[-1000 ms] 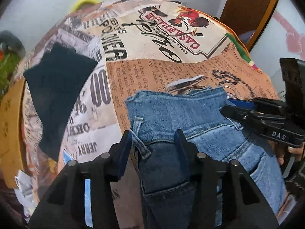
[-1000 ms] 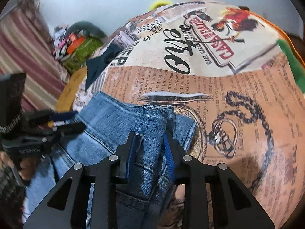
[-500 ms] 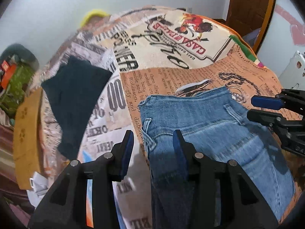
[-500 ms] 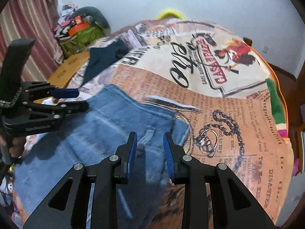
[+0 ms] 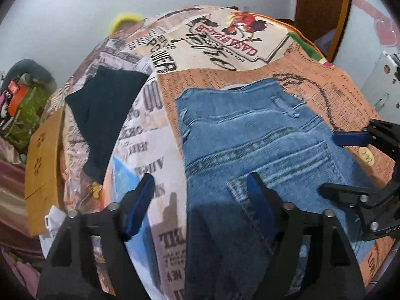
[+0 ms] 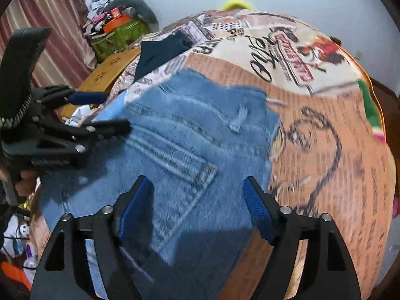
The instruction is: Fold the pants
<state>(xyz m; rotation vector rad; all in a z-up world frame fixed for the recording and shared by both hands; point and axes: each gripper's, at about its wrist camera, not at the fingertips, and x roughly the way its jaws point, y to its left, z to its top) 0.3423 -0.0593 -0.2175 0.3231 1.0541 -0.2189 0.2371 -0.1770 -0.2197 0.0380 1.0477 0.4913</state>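
Blue denim pants [image 5: 252, 140] lie flat on the printed bedspread [image 5: 215, 42], waistband toward the far side, back pocket up. They also show in the right wrist view [image 6: 190, 140]. My left gripper [image 5: 200, 192] is open and empty, raised above the pants' left edge. My right gripper [image 6: 197, 195] is open and empty, raised above the back pocket. Each gripper appears in the other's view, the right one [image 5: 350, 162] at the pants' right side and the left one [image 6: 100, 112] at their left side.
A dark folded cloth [image 5: 105, 105] lies on the bedspread to the left of the pants. A wooden board [image 5: 42, 165] borders the bed's left side, with a green bag and clutter [image 6: 120, 32] beyond. A wooden door [image 5: 322, 12] stands far right.
Both grippers let go of the waistband, opened wide and pulled back and up. The pants now lie flat on the bedspread.
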